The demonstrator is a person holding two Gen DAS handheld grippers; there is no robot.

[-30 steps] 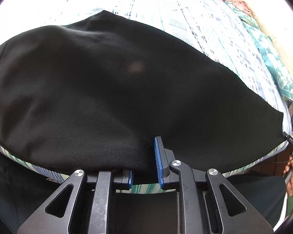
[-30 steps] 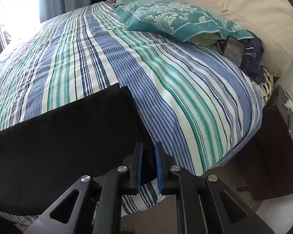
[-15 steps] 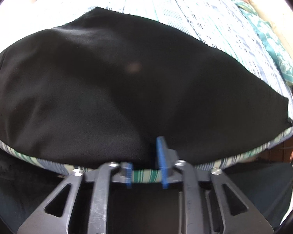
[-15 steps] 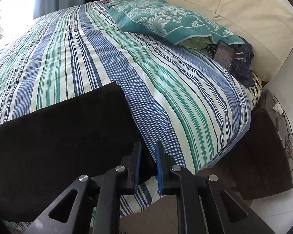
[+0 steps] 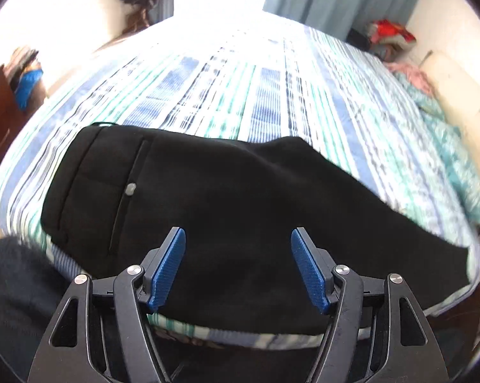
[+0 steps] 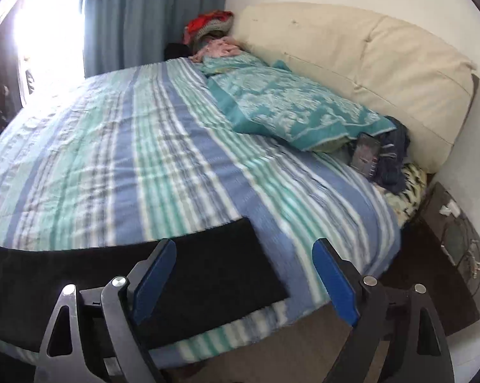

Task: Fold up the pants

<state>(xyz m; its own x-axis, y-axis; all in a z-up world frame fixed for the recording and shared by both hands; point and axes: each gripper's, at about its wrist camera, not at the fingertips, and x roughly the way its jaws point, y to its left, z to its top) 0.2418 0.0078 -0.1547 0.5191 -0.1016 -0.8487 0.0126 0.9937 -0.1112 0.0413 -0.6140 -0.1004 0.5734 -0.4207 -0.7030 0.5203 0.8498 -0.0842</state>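
Black pants (image 5: 227, 204) lie flat along the near edge of a striped bed (image 5: 259, 89), waistband and buttoned back pocket (image 5: 130, 189) at the left. My left gripper (image 5: 238, 239) hovers above their middle, jaws opening, nothing between the blue pads (image 5: 168, 266). In the right wrist view the leg end of the pants (image 6: 214, 271) lies at the lower left on the bed (image 6: 128, 159). My right gripper (image 6: 244, 249) is above the hem corner, jaws opening wide and empty; its pads (image 6: 334, 282) touch no cloth.
A teal patterned blanket (image 6: 291, 111) and a cream headboard cushion (image 6: 367, 63) sit at the bed's far right. A dark phone-like item (image 6: 364, 156) and dark clothes (image 6: 394, 156) lie by the cushion. A dark nightstand (image 6: 447, 249) stands right of the bed; curtains (image 6: 150, 16) hang behind.
Both grippers let go of the pants' near edge, spread their jaws and lifted back from the bed. The pants now lie flat, with the waistband and pocket showing in the left wrist view.
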